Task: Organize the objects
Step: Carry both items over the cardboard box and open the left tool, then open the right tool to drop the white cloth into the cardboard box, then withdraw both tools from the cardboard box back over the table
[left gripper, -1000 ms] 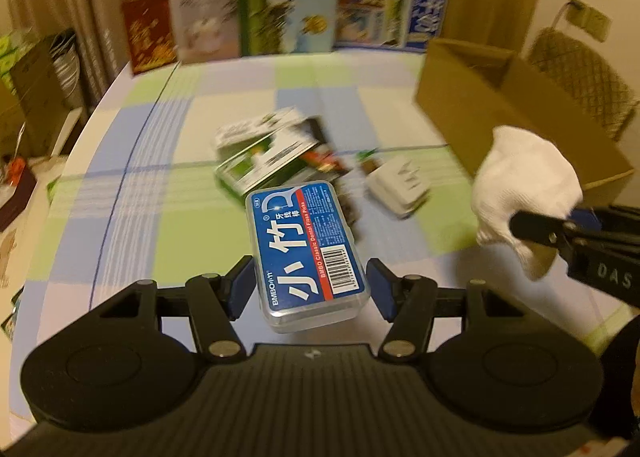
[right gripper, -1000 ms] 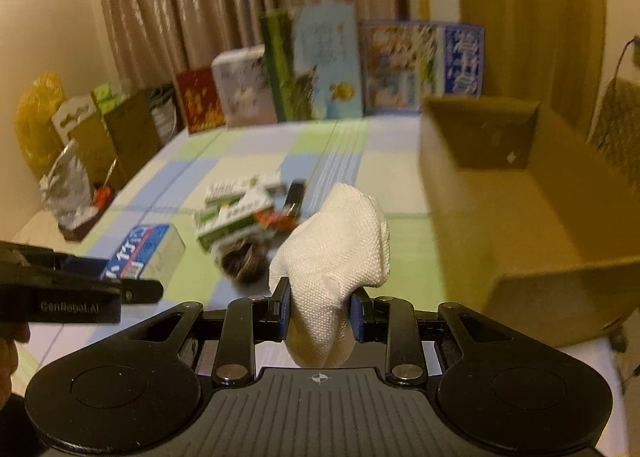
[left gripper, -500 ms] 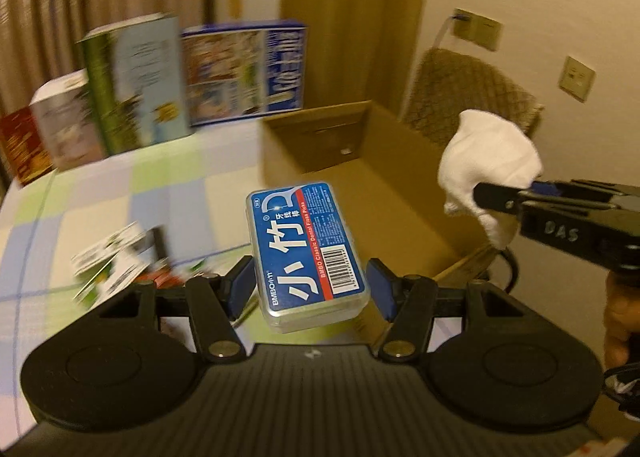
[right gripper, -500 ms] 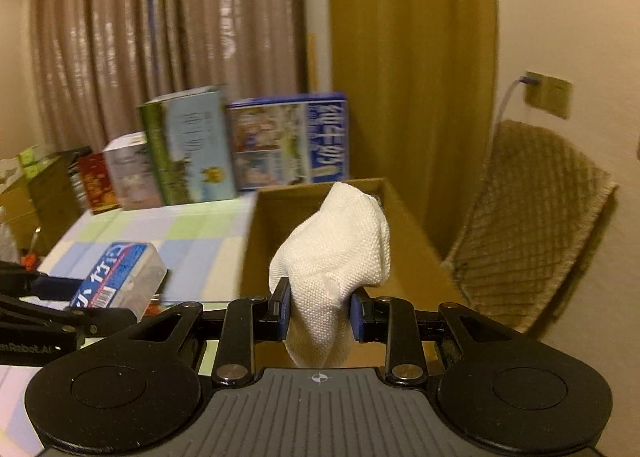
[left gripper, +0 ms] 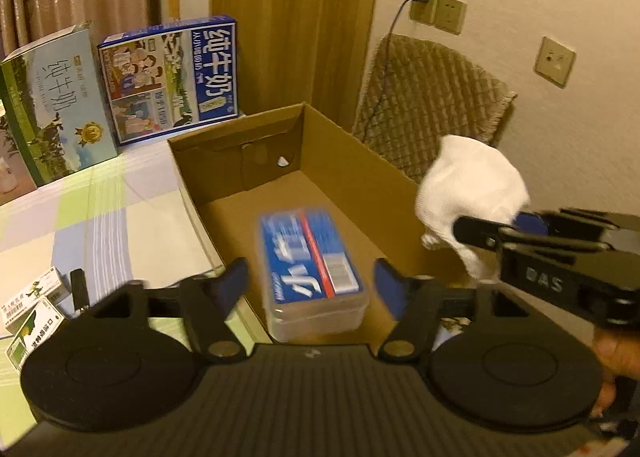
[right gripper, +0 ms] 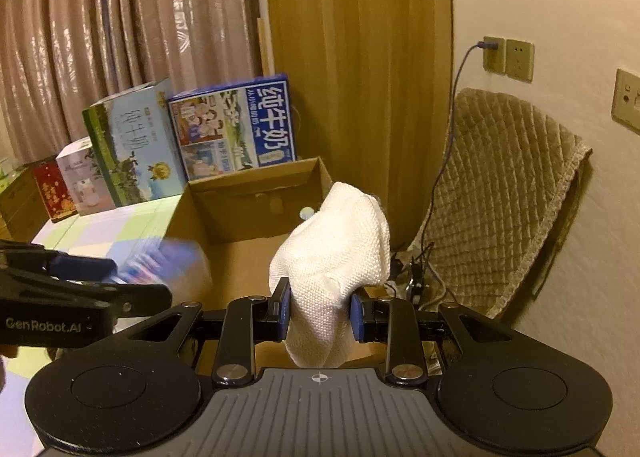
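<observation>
A second ago both views looked across the checked table (left gripper: 120, 217) at the loose clutter; now the open carton (left gripper: 320, 193) fills them, with a quilted chair (left gripper: 432, 97) behind it against the wall and two milk boxes (left gripper: 168, 77) standing past its far end. Then the left gripper (left gripper: 311, 281) pinched the blue-labelled case (left gripper: 312, 269) between its pads; now its jaws are opening, the pads stand clear of the case on both sides, and the case shows blurred between them above the carton's floor, near the carton's near wall. The left gripper tilts downward over the carton's near-left corner. The right gripper (right gripper: 318, 313) has come from above the table to the carton's near-right side, also angled down, and stays pressed shut on the white cloth (right gripper: 336, 249), which bulges up out of its pads above the carton's rim. Small green-and-white packets (left gripper: 32, 305) lie on the table left of the carton.
</observation>
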{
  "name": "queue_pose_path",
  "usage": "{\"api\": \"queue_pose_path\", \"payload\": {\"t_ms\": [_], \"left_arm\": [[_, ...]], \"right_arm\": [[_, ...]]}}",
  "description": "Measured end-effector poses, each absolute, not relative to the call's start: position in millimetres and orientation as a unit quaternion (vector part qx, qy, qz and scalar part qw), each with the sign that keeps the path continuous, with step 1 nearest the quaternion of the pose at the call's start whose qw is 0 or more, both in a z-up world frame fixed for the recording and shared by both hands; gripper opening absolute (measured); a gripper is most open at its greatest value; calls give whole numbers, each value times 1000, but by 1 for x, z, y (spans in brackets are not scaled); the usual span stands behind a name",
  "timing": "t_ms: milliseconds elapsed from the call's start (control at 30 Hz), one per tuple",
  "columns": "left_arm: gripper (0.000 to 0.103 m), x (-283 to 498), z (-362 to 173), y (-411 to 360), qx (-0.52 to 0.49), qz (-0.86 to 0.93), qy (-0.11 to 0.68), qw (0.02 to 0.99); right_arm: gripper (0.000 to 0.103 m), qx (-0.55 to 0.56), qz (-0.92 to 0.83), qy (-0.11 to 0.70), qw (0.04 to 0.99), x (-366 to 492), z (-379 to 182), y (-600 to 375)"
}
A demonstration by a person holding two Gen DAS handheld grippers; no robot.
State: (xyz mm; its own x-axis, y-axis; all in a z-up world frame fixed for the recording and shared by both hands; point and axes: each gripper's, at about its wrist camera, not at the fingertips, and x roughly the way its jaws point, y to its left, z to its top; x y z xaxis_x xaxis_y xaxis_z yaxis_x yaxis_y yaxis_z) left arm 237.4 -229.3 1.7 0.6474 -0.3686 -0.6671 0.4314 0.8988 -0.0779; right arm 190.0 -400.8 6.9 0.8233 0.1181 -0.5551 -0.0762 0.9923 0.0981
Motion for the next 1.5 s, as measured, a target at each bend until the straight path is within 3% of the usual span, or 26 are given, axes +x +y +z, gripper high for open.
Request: {"api": "queue_pose_path", "payload": {"t_ms": [433, 467, 500, 567, 1033, 1367, 1500], "left_arm": [[71, 223, 11, -179, 11, -184, 350, 918], [72, 220, 11, -175, 9, -178, 350, 920], [74, 218, 12, -171, 8, -173, 350, 921], [75, 213, 12, -163, 5, -167, 350, 922], [83, 149, 10, -80, -44, -90, 361, 927], [88, 96, 20, -42, -44, -64, 351, 933], [90, 82, 24, -31, -47, -55, 347, 935]], "right_arm": [[27, 49, 75, 297, 951, 205, 0, -390], [33, 53, 81, 294, 951, 207, 0, -389], [46, 56, 84, 291, 951, 207, 0, -389], [61, 59, 81, 279, 955, 206, 3, -389], [65, 91, 92, 271, 954, 130, 25, -369], [79, 87, 134, 280, 947, 79, 34, -326], [89, 80, 153, 286, 943, 67, 33, -309]]}}
